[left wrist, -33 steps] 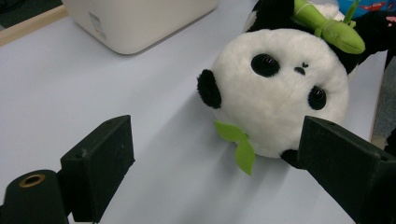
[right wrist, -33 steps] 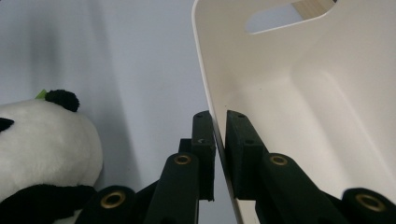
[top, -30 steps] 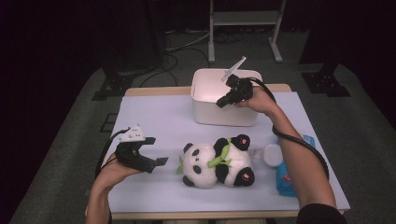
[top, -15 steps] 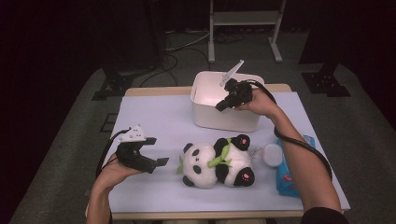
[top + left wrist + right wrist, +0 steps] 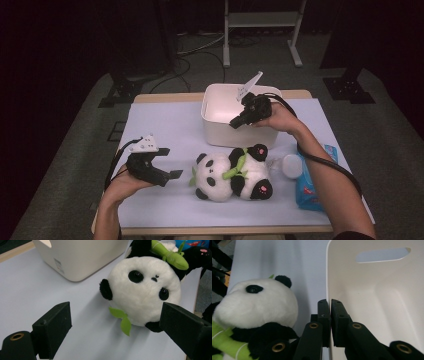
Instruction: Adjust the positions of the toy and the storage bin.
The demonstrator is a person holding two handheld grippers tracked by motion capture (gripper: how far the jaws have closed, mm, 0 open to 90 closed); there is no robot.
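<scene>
Left gripper (image 5: 172, 161): we hold it low by the table's near-left edge, jaws spread, empty.
Plush panda (image 5: 231, 172): lies on the white table cover (image 5: 165, 125) just right of those jaws.
Right gripper (image 5: 235, 123): we pinch the white bin's (image 5: 220, 107) near wall, jaws pressed together on it.

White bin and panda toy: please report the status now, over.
Right gripper shut on the white bin wall. Left gripper open, empty, facing the panda toy. Panda lies on the table against the bin front, so it may block a pull.
</scene>
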